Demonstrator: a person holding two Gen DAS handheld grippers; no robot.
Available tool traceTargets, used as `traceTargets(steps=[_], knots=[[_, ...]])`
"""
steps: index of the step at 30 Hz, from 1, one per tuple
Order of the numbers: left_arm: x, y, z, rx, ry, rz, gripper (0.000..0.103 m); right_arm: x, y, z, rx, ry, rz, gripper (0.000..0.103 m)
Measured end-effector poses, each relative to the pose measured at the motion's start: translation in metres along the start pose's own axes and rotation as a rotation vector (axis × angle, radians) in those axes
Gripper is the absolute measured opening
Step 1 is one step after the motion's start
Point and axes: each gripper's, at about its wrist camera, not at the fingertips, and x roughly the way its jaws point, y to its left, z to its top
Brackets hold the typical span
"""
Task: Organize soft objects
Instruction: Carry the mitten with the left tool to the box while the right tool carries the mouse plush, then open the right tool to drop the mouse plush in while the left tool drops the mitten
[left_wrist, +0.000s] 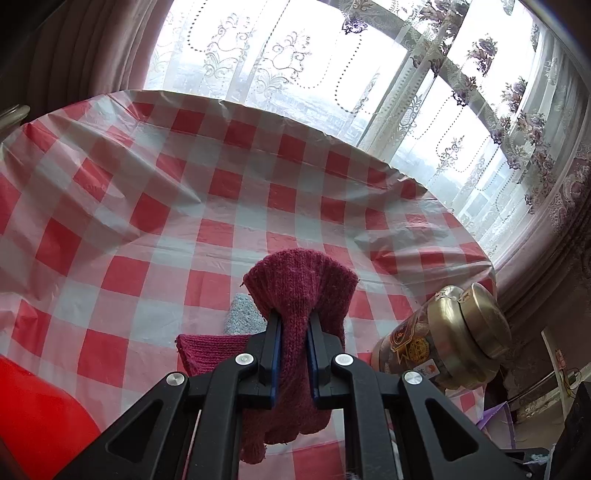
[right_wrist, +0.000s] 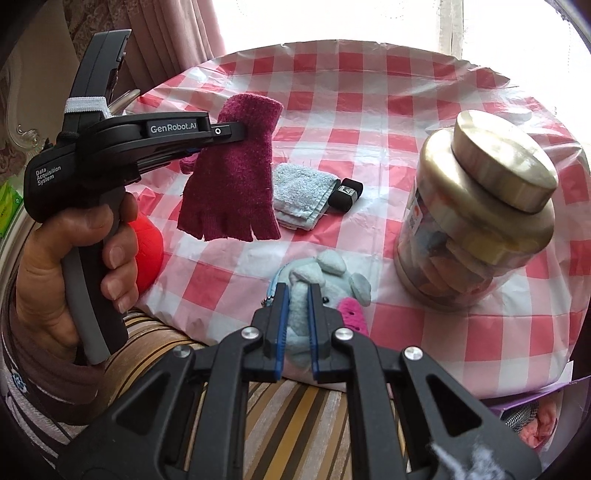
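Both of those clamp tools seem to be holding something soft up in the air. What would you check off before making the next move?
1. Left gripper shut on the maroon glove: ok.
2. Glove hanging clear of the checked tablecloth: ok.
3. Right gripper shut on the blue plush toy: ok.
4. Plush toy lifted off the table: cannot tell.
5. Jar upright and apart from both grippers: ok.
6. Where these items should go: cannot tell, no container clearly in view.
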Motion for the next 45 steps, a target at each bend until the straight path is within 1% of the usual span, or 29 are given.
traceTargets(steps=[6,12,17,20,22,25,29,33,38,45], knots=[[-0.017,-0.013,-0.006,0.016,-0.008,-0.013,0.012,-0.028,-0.009,-0.009,0.018,-0.03,-0.006,0.013],[-0.036,-0.033,-0.02,0.026,-0.007,-0.056,0.012,-0.06,-0.024,-0.019,0.046,-0.067,-0.022,0.013],[-0.052,-0.055,-0.032,0.032,-0.005,-0.116,0.012,-0.09,-0.045,-0.028,0.087,-0.105,-0.049,0.013],[-0.06,-0.072,-0.039,0.033,0.001,-0.18,0.012,-0.113,-0.064,-0.036,0.119,-0.137,-0.085,0.013],[-0.064,-0.088,-0.045,0.055,0.003,-0.202,0.012,-0.129,-0.078,-0.042,0.143,-0.158,-0.111,0.013],[-0.067,-0.113,-0.054,0.082,0.021,-0.256,0.012,-0.152,-0.102,-0.054,0.188,-0.182,-0.156,0.013],[-0.062,-0.145,-0.068,0.082,0.077,-0.357,0.012,-0.178,-0.138,-0.075,0.259,-0.198,-0.21,0.013],[-0.055,-0.181,-0.087,0.124,0.136,-0.398,0.012,-0.197,-0.172,-0.1,0.33,-0.2,-0.265,0.013],[-0.049,-0.23,-0.114,0.175,0.218,-0.469,0.012,-0.214,-0.206,-0.132,0.409,-0.195,-0.314,0.013],[-0.035,-0.293,-0.159,0.209,0.374,-0.561,0.012,-0.23,-0.243,-0.173,0.495,-0.184,-0.38,0.013]])
